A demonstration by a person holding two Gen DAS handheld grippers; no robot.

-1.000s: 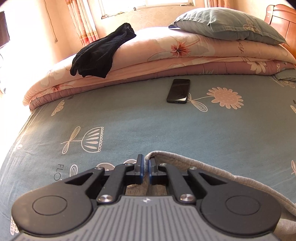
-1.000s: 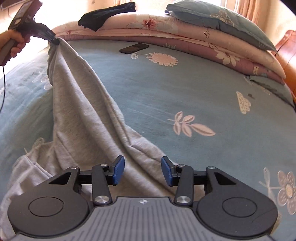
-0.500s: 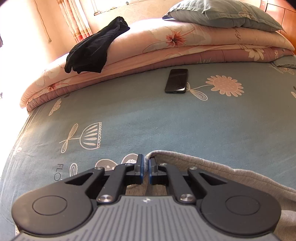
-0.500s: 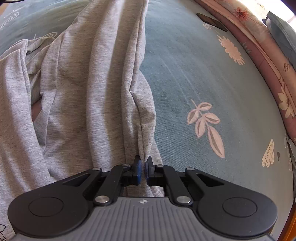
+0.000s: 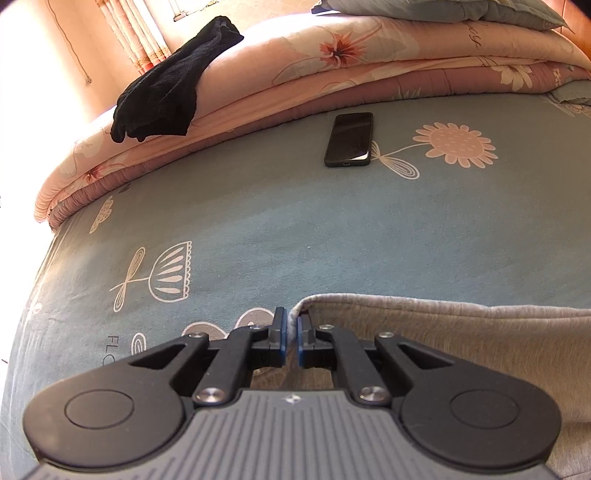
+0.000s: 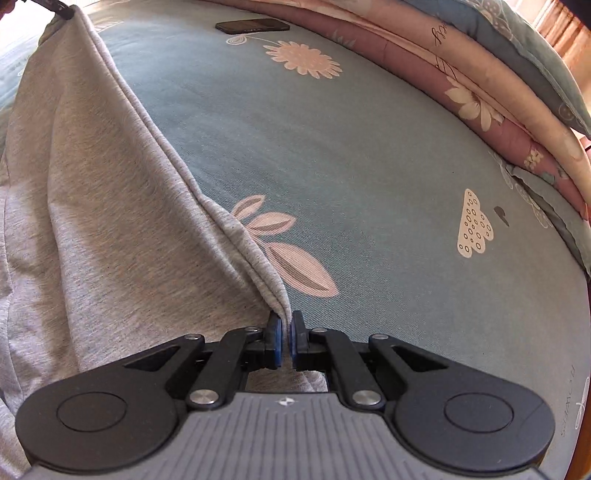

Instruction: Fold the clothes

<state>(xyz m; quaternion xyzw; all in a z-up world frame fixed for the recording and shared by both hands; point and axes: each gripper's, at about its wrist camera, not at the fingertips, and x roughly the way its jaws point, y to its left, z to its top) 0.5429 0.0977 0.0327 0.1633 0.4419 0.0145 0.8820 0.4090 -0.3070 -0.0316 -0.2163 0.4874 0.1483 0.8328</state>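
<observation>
The grey garment (image 6: 92, 206) lies on the blue flowered bed sheet (image 5: 332, 236), its folded edge running taut from the right gripper (image 6: 285, 341) up toward eleven o'clock in the right wrist view, where the left gripper's tip (image 6: 62, 5) shows at the frame's top corner. The right gripper's fingers are closed on that edge at its near end, and the left gripper (image 5: 291, 341) has its fingers pinched on a corner of the same cloth, which trails off toward three o'clock in the left wrist view. Both grippers tilt steeply down at the bed. Ahead of the garment the sheet is open. A black phone (image 5: 349, 139) lies at twelve o'clock, near the folded pink quilt (image 5: 332, 74). A black garment (image 5: 166, 85) hangs over the quilt at ten o'clock.
</observation>
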